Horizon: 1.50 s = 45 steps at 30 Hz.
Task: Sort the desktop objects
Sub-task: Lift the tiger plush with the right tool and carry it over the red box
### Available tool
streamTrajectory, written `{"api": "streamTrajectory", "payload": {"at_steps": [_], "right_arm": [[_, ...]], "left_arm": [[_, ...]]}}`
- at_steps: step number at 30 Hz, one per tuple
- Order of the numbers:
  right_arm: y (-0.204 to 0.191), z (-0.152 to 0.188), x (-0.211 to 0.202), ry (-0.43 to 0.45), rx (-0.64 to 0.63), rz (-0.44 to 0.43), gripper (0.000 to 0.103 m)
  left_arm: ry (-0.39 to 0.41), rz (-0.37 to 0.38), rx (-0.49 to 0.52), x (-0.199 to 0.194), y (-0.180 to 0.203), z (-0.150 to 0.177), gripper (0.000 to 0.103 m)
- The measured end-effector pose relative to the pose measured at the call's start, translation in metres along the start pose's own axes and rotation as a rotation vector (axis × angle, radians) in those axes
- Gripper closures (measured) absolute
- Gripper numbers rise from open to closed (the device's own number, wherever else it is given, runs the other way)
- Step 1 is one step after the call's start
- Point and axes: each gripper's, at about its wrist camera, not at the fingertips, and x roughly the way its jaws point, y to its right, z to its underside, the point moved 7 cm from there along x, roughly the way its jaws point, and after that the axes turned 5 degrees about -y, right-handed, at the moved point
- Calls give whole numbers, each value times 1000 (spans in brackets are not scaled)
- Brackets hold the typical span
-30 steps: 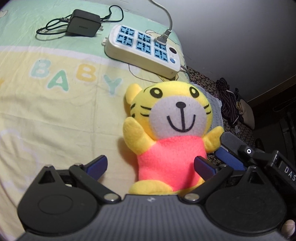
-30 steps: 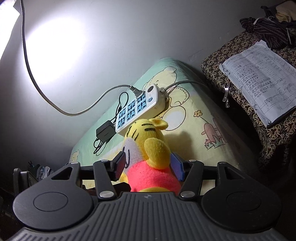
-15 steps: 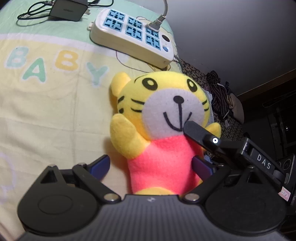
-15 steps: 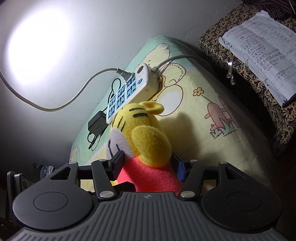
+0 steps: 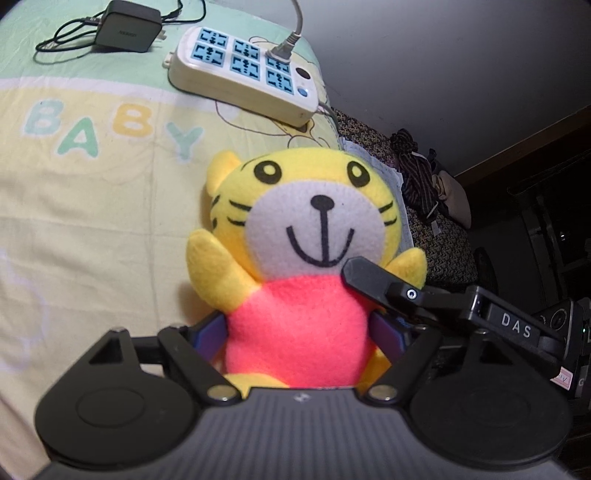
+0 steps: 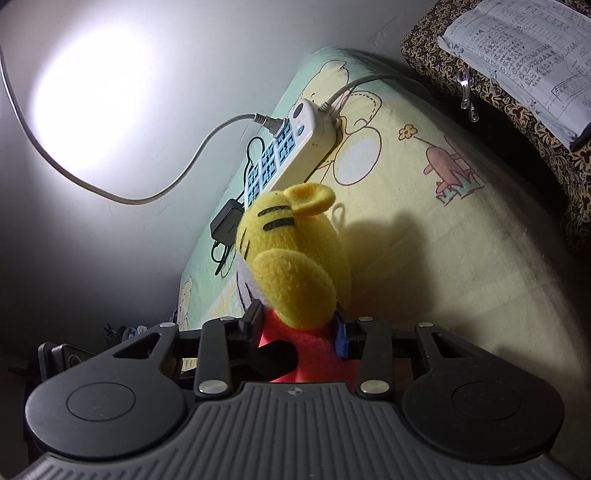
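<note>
A yellow tiger plush [image 5: 317,225] with a white face and pink body sits upright on the pastel sheet [image 5: 74,221]. My left gripper [image 5: 299,332] is shut on the pink body from the front, a blue pad pressing each side. From the plush's side, my right gripper [image 6: 298,332] is shut on the same body below the raised yellow arm. In the left wrist view one of the right gripper's black fingers [image 5: 373,280] lies across the plush's chest. The plush's feet are hidden behind the gripper bodies.
A white power strip [image 5: 243,70] with a grey cable plugged in and a black adapter [image 5: 127,27] lie at the far end of the sheet. Beside the bed, a patterned seat [image 6: 436,70] holds a sheet of paper [image 6: 517,48]. A wall runs close behind.
Both grippers' fingers have closed in on the plush's pink body. The right gripper's finger has come across the plush's chest in the left wrist view.
</note>
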Motion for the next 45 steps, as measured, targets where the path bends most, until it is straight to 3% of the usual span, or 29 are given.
{"api": "streamTrajectory", "payload": {"at_steps": [15, 24, 30, 45], "right_arm": [[-41, 79, -13, -91, -74, -63, 63], [-74, 117, -8, -95, -99, -129, 63], [-108, 141, 2, -59, -127, -172, 63], [-191, 186, 15, 83, -181, -233, 63]], "left_arm": [[86, -98, 93, -78, -3, 75, 21], [162, -135, 134, -140, -6, 80, 21], [222, -136, 177, -185, -19, 79, 21], [321, -53, 290, -273, -62, 78, 21]]}}
